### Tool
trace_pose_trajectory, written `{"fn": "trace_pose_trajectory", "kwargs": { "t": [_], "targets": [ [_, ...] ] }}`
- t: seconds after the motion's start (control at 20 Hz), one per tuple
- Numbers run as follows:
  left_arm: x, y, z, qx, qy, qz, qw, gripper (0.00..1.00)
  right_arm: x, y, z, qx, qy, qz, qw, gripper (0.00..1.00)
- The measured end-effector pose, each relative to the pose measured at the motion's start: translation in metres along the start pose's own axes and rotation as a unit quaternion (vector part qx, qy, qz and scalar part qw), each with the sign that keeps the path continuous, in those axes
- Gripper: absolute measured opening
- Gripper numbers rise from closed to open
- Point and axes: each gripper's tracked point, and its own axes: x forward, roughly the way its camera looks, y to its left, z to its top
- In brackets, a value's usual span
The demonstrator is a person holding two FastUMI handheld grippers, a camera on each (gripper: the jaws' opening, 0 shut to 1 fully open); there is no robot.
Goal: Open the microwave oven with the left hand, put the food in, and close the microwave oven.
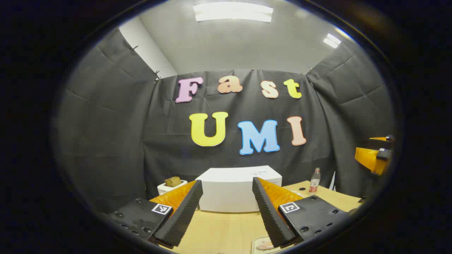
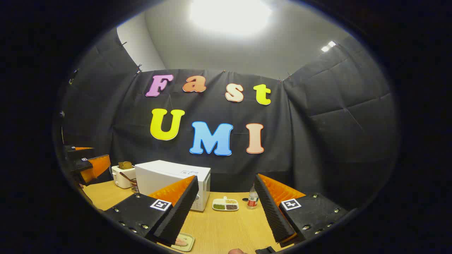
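Presently, the left gripper [image 1: 226, 211] is hovering above the wooden table [image 1: 222, 229] with its fingers spread wide and nothing between them. It is facing the white microwave oven [image 1: 233, 188], which is standing at the far side of the table against the black cloth wall, with its door closed as far as the left gripper view shows. To the left of the oven a white toaster [image 1: 172, 187] is sitting with a brown slice [image 1: 172, 181] sticking out of its top. To the right of the oven a clear bottle with a red label [image 1: 314, 180] is standing upright on the table. At the bottom edge of this view a pale tray [image 1: 261, 244] holding a pinkish piece of food [image 1: 265, 246] is lying on the table, partly hidden behind one finger.

In the right gripper view, the right gripper [image 2: 226, 213] is likewise hovering over the table, its fingers wide apart and holding nothing. The microwave oven is sitting ahead and to the left. Just beside it on the right, a small divided dish [image 2: 225, 204] with green, yellow and dark contents is resting on the table, with the bottle next to it. The tray with the food is lying near the bottom edge, partly behind one finger. The left gripper is showing at the far left edge of this view, above the table near the toaster.
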Motion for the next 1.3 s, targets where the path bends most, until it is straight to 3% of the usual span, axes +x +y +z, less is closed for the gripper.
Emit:
{"fn": "trace_pose_trajectory", "kwargs": {
  "t": [1.3],
  "targets": [
    [0.003,-0.041,-0.005,-0.006,0.001,0.004,1.000,0.94,-0.005,-0.027,-0.008,0.014,-0.005,0.025,1.000,0.97]
  ]
}}
